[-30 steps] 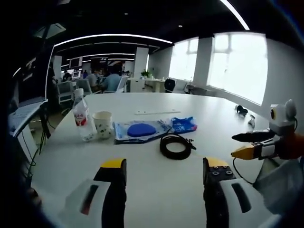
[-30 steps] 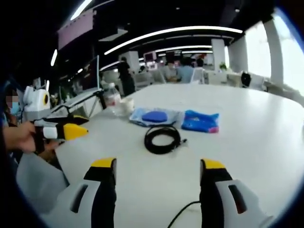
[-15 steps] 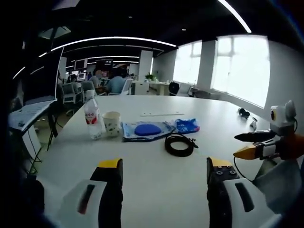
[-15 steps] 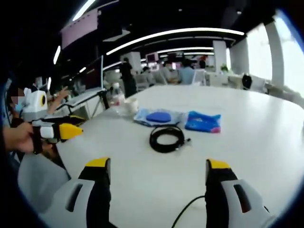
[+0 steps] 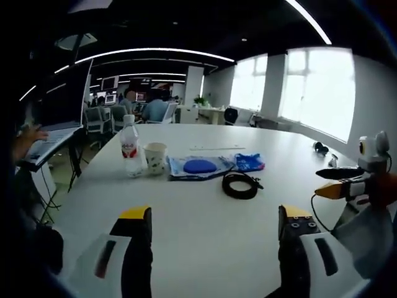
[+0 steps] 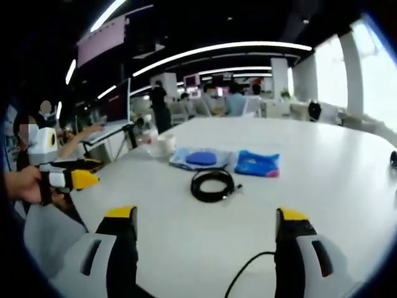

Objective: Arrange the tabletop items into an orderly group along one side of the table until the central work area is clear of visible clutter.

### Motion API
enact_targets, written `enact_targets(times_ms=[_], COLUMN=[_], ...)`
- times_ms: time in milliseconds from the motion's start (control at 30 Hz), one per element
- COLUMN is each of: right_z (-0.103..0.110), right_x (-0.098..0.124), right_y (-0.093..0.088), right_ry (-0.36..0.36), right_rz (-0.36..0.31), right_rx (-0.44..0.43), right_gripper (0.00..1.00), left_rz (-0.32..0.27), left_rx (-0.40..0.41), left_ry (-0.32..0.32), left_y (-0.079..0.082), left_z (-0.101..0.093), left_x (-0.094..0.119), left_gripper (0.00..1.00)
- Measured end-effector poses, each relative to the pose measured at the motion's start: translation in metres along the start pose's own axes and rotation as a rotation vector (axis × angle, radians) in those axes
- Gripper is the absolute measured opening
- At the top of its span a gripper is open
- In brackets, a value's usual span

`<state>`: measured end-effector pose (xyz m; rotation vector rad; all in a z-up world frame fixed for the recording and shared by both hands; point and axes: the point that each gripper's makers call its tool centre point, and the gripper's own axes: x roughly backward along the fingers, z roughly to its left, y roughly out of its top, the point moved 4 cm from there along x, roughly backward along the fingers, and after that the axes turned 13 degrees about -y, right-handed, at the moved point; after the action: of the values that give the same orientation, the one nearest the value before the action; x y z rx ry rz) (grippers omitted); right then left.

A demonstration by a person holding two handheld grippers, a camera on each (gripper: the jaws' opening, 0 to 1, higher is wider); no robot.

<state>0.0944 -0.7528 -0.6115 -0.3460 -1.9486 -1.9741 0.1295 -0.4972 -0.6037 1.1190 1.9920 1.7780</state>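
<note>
I am holding both tongs, left (image 5: 211, 226) and right (image 6: 205, 233), spread wide and empty over the bare near desk (image 5: 205, 248). Ahead, left to right, are sitting the bottle (image 5: 129, 148), cup (image 5: 155, 158), blue pad (image 5: 200, 166), blue packet (image 5: 249, 162) and cable coil (image 5: 239, 185). I am planning to start with the bottle, gripping low. The far small items are too blurred to identify.

Bottle (image 5: 129, 149), cup (image 5: 155, 158), pouch (image 5: 197, 167), packet (image 5: 249, 162) in a row; cable (image 5: 240, 184) nearer.
</note>
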Motion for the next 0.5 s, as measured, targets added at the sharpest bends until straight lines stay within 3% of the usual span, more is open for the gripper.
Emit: enact_targets(times_ms=[500], right_z=[-0.0048], right_x=[0.0034], right_y=[0.0016], right_ry=[-0.029], right_rz=[-0.001], right_rx=[-0.022], right_gripper=[0.97], left_rz=[0.004], left_rx=[-0.018], left_ry=[0.025], left_y=[0.0009], left_z=[0.0013], left_x=[0.0059], left_gripper=[0.90])
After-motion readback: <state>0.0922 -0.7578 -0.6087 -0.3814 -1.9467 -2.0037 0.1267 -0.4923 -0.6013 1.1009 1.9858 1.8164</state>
